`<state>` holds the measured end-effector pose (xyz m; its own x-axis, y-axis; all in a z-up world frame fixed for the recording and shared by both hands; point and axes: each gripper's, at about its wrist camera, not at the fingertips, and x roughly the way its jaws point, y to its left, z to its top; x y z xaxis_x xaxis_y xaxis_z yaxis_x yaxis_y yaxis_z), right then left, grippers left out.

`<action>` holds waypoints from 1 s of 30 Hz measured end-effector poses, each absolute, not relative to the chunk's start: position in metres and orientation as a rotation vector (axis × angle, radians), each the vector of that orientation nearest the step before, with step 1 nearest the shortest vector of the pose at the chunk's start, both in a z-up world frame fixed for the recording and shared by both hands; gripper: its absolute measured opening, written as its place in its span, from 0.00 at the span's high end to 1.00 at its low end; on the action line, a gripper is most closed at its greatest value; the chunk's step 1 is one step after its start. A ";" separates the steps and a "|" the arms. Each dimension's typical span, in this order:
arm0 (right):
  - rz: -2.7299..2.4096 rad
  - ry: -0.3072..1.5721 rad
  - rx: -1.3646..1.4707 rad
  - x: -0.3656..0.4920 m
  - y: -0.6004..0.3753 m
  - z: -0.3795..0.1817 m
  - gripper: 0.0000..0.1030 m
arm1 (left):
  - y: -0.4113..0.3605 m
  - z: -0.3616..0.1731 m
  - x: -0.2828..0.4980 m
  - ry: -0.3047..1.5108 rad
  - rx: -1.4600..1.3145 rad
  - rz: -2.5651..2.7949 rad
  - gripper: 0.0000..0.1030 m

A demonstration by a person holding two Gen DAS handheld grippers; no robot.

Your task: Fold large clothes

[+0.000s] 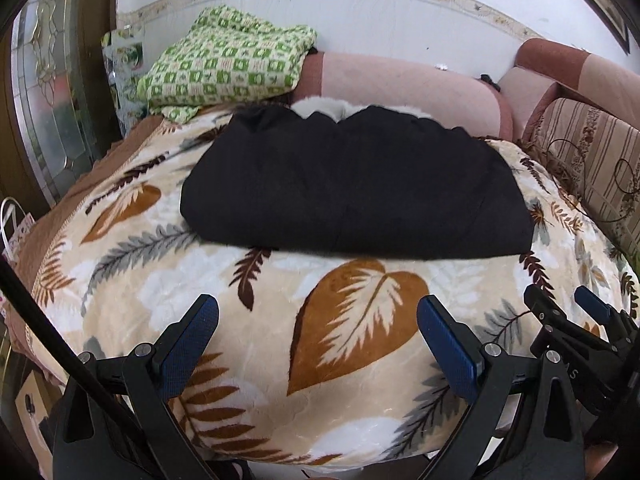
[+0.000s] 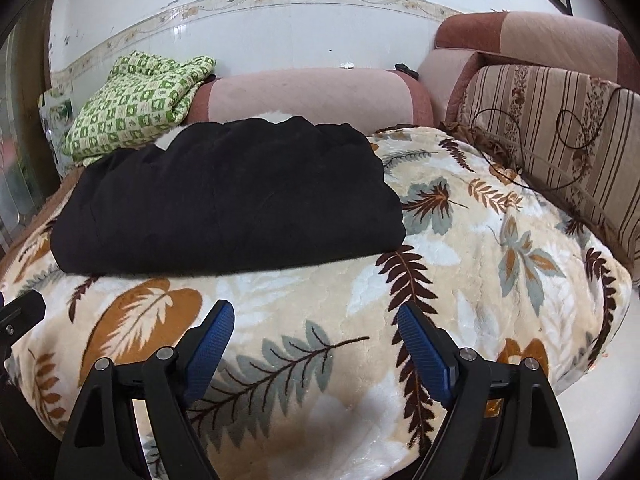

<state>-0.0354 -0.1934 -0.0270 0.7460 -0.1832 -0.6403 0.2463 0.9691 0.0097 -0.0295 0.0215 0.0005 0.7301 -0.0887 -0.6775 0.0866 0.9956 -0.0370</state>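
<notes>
A black garment (image 1: 352, 188) lies folded into a thick rectangle on the leaf-patterned blanket (image 1: 360, 320), with a bit of white fur lining (image 1: 320, 106) showing at its far edge. It also shows in the right wrist view (image 2: 228, 196). My left gripper (image 1: 318, 312) is open and empty, held above the blanket in front of the garment's near edge. My right gripper (image 2: 316, 320) is open and empty, also short of the garment and to the right of the left one; it shows at the right in the left wrist view (image 1: 560, 300).
A green-checked folded blanket (image 1: 228, 64) lies at the back left on a pink sofa arm (image 1: 400, 80). Striped cushions (image 2: 560, 128) with a dark cable (image 2: 520, 168) line the right side. A glass door (image 1: 44, 100) stands at the left. A white tiled wall is behind.
</notes>
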 end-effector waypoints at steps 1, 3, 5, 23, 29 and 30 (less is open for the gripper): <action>-0.237 0.697 0.092 -0.034 -0.193 -0.029 0.15 | 0.023 0.000 -0.028 0.749 -0.004 -0.095 0.04; -0.240 0.709 0.085 -0.032 -0.192 -0.033 0.15 | 0.023 -0.004 -0.026 0.754 0.003 -0.086 0.04; -0.242 0.720 0.079 -0.029 -0.190 -0.037 0.15 | 0.025 -0.007 -0.025 0.757 0.003 -0.081 0.04; -0.284 0.720 -0.007 -0.013 -0.178 -0.043 0.15 | 0.034 -0.022 -0.012 0.784 0.000 -0.054 0.04; -0.288 0.730 -0.011 -0.015 -0.177 -0.046 0.15 | 0.033 -0.021 -0.013 0.783 0.003 -0.064 0.04; -0.289 0.728 -0.010 -0.015 -0.177 -0.045 0.15 | 0.033 -0.021 -0.013 0.784 0.003 -0.065 0.04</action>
<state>-0.0154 -0.1773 -0.0452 0.7090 -0.2636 -0.6541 0.2566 0.9604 -0.1089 -0.0135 0.0328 -0.0206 0.7064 -0.0572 -0.7055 0.0597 0.9980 -0.0211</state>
